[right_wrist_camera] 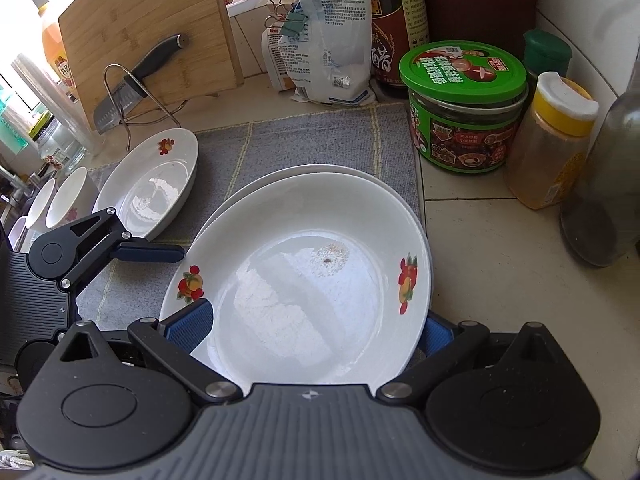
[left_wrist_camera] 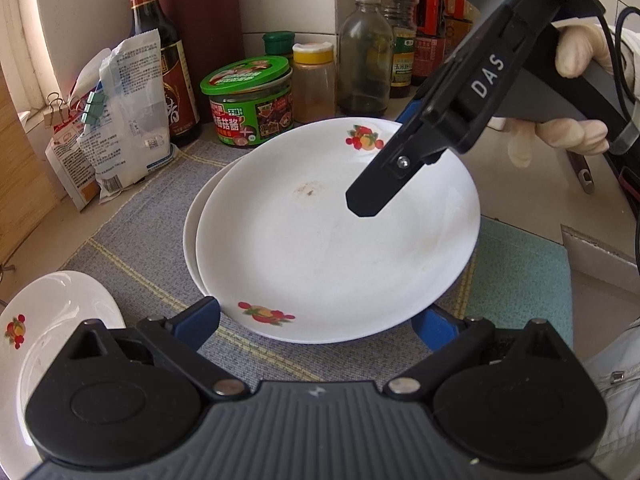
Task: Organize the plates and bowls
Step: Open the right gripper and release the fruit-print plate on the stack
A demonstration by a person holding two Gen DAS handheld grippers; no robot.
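Left wrist view. The left claw stands with its jaws wide apart, one blue pad at each side of the near rim of the top plate; whether either pad touches the rim cannot be told. The top plate lies slightly offset on a lower plate, of which only the left edge shows; both rest on a grey mat on the desk. A small brown stain marks the top plate's middle. The right claw reaches in from the upper right, held by a gloved hand; one black finger lies over the far right part of the top plate and a blue pad shows behind the rim, so it appears clamped on that rim. A third plate lies at the lower left, apart from the stack. Behind the stack stand a green-lidded jar, a yellow-capped jar holding brown powder, a clear bottle and a clipped white bag.

Right wrist view. The right claw has the near rim of the top plate between its blue pads, one above the rim at the left, one below at the right. The lower plate shows as a crescent behind it. The left claw is seen at the left, one finger just beside the stack. The third plate lies on the mat beyond it, with two white bowls further left. A knife rests in a wire rack against a wooden board.
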